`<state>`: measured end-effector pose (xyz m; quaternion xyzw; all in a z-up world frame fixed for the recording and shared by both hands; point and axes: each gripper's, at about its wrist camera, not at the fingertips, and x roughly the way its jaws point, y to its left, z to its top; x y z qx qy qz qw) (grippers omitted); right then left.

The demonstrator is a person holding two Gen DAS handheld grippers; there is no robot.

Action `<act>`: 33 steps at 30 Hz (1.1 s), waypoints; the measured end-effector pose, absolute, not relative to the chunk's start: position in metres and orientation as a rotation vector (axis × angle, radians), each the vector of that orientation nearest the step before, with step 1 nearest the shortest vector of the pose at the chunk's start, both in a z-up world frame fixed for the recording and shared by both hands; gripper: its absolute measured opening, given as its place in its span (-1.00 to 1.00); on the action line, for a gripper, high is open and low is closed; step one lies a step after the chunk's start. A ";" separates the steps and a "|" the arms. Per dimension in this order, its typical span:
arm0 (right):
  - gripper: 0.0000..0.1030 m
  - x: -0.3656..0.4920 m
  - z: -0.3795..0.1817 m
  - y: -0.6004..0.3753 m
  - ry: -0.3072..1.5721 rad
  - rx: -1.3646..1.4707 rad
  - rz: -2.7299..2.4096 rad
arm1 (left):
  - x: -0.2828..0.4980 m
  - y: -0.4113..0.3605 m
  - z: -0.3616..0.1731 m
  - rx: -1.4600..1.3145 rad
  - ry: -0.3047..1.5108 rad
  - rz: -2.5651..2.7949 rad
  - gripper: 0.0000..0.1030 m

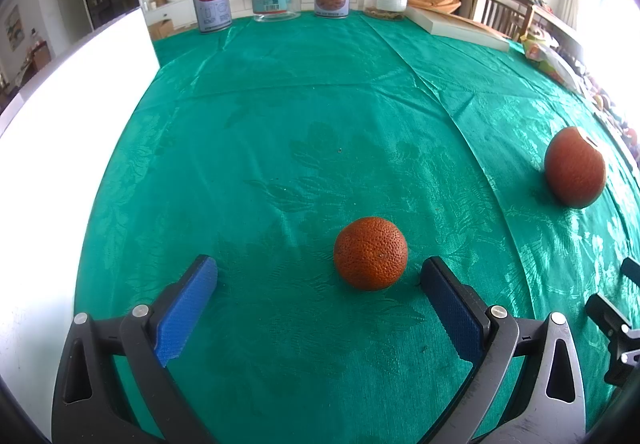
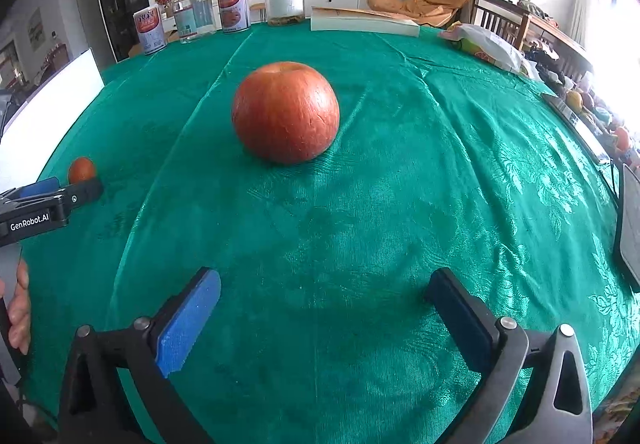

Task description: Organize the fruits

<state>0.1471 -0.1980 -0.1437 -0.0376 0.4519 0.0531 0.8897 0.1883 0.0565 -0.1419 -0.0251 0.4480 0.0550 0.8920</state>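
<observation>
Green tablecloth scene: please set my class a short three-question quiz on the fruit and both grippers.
1. True or false: the left gripper is clamped on the orange.
2. Which fruit lies ahead of the right gripper? A) apple B) banana C) pear
3. Fill in: four containers stand in a row at the table's ____ edge.

Key: 1 false, its jaws stand open, the orange just ahead of the tips; 2 A; 3 far.

**Both grippers spread wide, angled down**

The left gripper (image 1: 320, 280) tilts downward, jaws wide apart, nothing clamped. The right gripper (image 2: 322, 288) does likewise. A hand (image 2: 18, 308), probably the left, grips its handle at the frame edge.
</observation>
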 end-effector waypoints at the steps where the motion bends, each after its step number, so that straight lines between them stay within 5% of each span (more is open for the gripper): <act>1: 1.00 0.147 -0.144 -0.198 0.938 -0.078 0.110 | 0.188 0.056 -0.142 -0.052 0.930 0.114 0.99; 20: 1.00 0.149 -0.142 -0.197 0.942 -0.069 0.133 | 0.170 0.065 -0.127 -0.067 0.895 -0.062 0.89; 25: 0.99 0.170 -0.122 -0.198 0.909 -0.014 0.194 | 0.186 0.041 -0.129 -0.004 0.899 -0.064 0.09; 26: 0.99 0.176 -0.114 -0.194 0.887 -0.042 0.197 | 0.188 0.035 -0.133 0.033 0.915 -0.051 -0.28; 27: 0.99 0.184 -0.108 -0.188 0.868 -0.069 0.207 | 0.185 0.032 -0.131 0.041 0.888 -0.051 -0.42; 32: 0.98 0.231 -0.106 -0.162 0.914 -0.140 0.251 | 0.179 0.041 -0.123 -0.047 0.909 -0.035 -0.45; 33: 0.79 0.240 -0.109 -0.161 0.937 -0.132 0.257 | 0.175 0.045 -0.119 -0.069 0.909 -0.034 -0.45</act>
